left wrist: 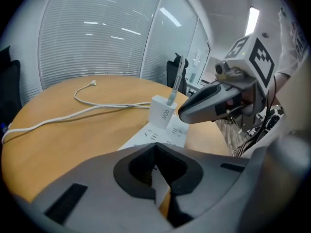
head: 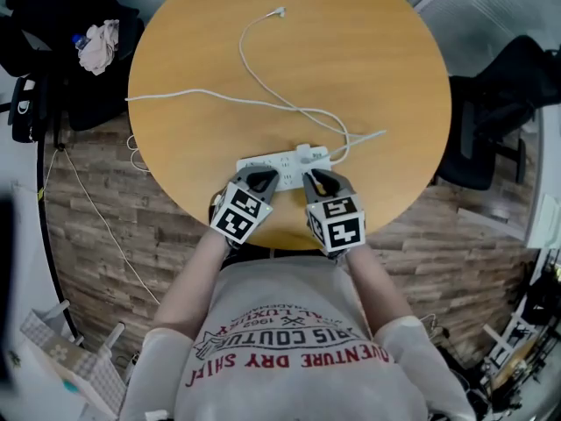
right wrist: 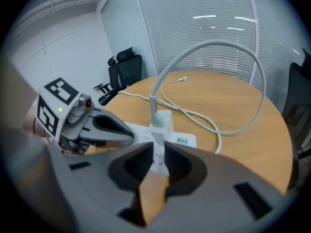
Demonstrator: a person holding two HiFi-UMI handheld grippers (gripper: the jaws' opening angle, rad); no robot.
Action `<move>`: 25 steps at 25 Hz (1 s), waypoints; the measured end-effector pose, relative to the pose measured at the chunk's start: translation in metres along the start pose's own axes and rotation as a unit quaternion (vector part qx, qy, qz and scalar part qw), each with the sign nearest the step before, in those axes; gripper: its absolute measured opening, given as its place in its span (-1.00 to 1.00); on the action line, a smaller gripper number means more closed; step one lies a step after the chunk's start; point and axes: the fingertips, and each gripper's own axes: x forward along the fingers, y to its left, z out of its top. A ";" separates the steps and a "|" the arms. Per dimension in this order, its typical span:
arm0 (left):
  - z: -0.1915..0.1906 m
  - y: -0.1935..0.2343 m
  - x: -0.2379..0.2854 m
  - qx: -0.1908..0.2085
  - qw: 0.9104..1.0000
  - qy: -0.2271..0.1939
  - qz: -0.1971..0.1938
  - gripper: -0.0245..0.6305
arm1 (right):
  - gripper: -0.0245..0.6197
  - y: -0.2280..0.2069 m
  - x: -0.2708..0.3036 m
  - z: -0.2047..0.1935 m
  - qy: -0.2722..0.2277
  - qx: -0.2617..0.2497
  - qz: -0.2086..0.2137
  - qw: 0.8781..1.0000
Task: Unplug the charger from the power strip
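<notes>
A white power strip (head: 267, 162) lies near the front edge of the round wooden table (head: 368, 68). A white charger (head: 304, 153) stands plugged into it, and its cable (head: 254, 73) loops away across the table. My left gripper (head: 260, 181) is just in front of the strip's left part, tips together and nothing between them. My right gripper (head: 321, 181) is in front of the charger. In the right gripper view the jaws (right wrist: 158, 154) stand a narrow gap apart, in line with the charger (right wrist: 160, 123). Whether they touch it is unclear. The left gripper view shows the charger (left wrist: 163, 111) beyond my shut left gripper (left wrist: 155, 147).
The strip's own cord (head: 175, 95) runs off the table's left edge. A cable's loose end (head: 279, 11) lies at the far side. Black chairs stand at the left (head: 53, 33), with a cloth (head: 98, 44) on one, and at the right (head: 500, 103).
</notes>
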 end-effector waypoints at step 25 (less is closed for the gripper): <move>-0.002 -0.003 0.005 0.003 1.000 0.021 -0.009 -0.84 | -0.41 -0.014 0.046 0.018 0.057 0.031 -0.115 0.991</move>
